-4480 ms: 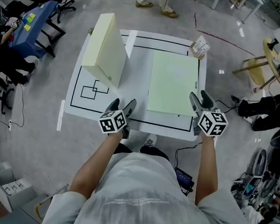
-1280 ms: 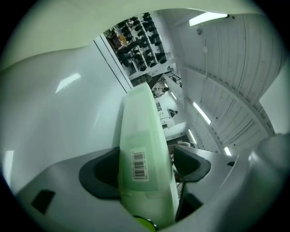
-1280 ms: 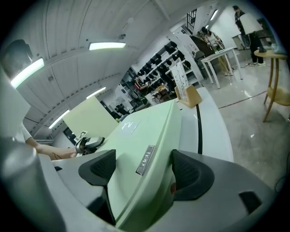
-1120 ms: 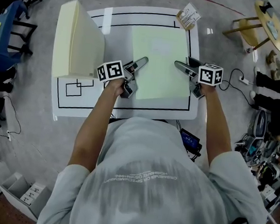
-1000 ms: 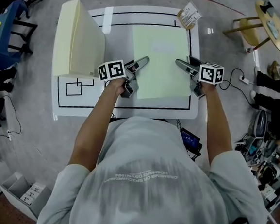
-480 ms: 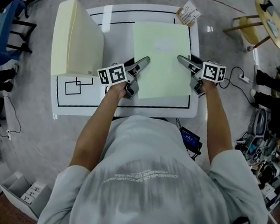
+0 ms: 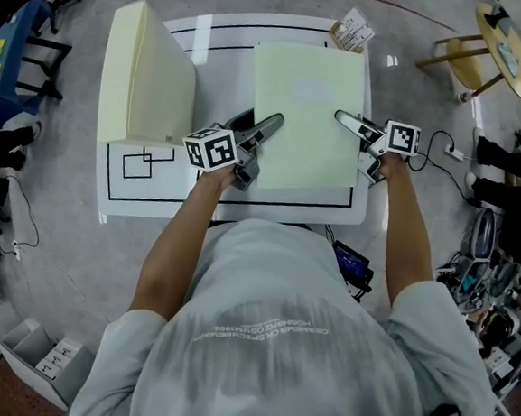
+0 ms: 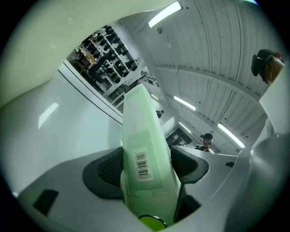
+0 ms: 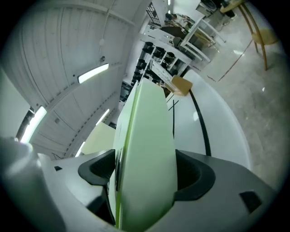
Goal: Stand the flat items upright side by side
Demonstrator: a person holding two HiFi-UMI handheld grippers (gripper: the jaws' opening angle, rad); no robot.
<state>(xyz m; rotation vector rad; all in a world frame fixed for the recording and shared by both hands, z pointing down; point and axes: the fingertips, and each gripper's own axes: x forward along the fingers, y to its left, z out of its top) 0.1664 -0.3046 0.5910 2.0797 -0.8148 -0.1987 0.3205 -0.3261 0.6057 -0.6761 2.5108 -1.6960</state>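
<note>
the pale green flat item sits in the upper middle of the head view, over the right half of the white table. its broad face is turned up toward the camera and its near edge lies across the black line drawn on the tabletop. whether that edge touches the table cannot be told.

it is clamped from both sides. the left gripper bites its left edge near the lower corner. in the left gripper view the green item fills the gap between the two dark pads, with a barcode label on its narrow edge facing the camera. the right gripper takes the opposite edge at about the same height in the frame. in the right gripper view the item stands edge-on between the pads, which press on both faces.

to the left of frame, a cream flat item stands on its edge at the table's left side, apart from the green one. a small card box sits at the table's upper right corner. a wooden stool stands on the floor at upper right.
</note>
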